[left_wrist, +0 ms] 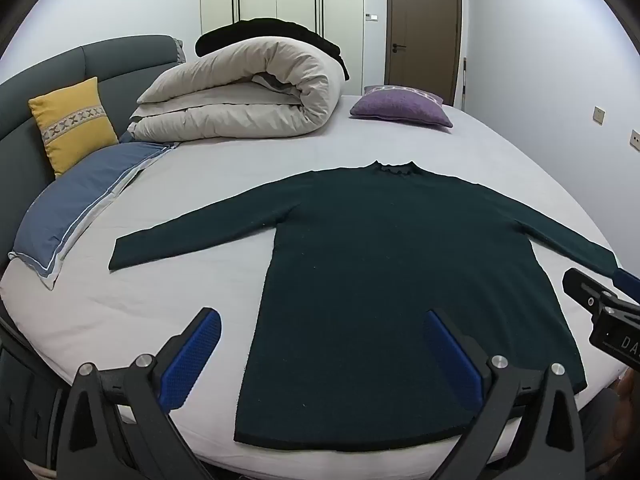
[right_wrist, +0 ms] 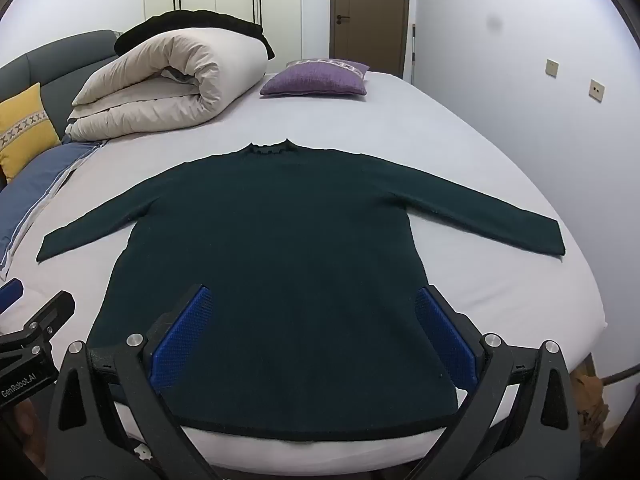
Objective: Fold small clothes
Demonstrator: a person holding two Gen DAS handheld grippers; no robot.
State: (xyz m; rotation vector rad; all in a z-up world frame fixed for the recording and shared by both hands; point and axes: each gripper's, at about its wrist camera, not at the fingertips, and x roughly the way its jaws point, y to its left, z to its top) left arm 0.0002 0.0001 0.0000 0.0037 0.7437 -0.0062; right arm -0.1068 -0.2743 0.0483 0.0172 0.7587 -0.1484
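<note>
A dark green sweater lies flat on the pale bed while both the left gripper and the right gripper hover wide apart, empty.

One sweater, one duvet, perhaps three cushions

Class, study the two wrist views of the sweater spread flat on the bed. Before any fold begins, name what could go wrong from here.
1. The dark green sweater has its hem near the bed's front edge; a careless pull might drag it off.
2. Both the left gripper and right gripper are open, gripping nothing; a pinch could also catch the sheet.
3. The left sleeve and right sleeve stretch wide, so uneven folds may leave it lopsided.
</note>
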